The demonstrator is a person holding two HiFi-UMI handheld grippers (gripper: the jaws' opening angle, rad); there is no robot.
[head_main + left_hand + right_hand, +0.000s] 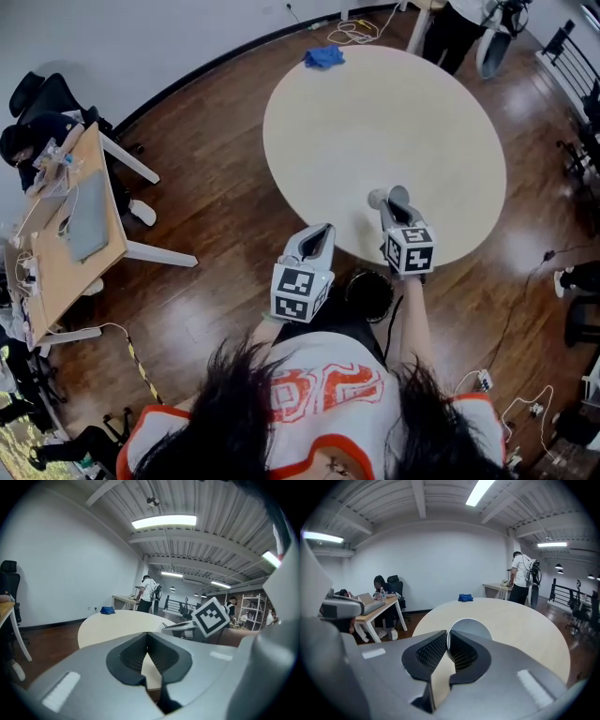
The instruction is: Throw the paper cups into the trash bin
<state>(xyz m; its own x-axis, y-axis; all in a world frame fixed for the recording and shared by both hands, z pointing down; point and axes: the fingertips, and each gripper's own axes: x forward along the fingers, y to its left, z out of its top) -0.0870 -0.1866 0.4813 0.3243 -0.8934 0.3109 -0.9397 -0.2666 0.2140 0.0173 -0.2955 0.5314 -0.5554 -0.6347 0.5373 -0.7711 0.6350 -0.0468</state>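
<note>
A white paper cup [378, 198] is pinched by its rim in my right gripper [394, 201], just over the near edge of the round beige table [375, 122]. In the right gripper view the cup's round mouth [472, 628] shows just past the jaws of the right gripper [447, 641], which are shut on its wall. My left gripper [322, 232] hangs off the table to the left, shut with nothing in it; its jaws [147, 649] meet at the tips. A black trash bin [368, 292] stands on the floor below, between the two grippers.
A blue cloth [323, 56] lies at the table's far edge. A wooden desk [70, 234] with a laptop stands at the left, with a seated person there. Another person [450, 28] stands beyond the table. Cables run over the wood floor at the right.
</note>
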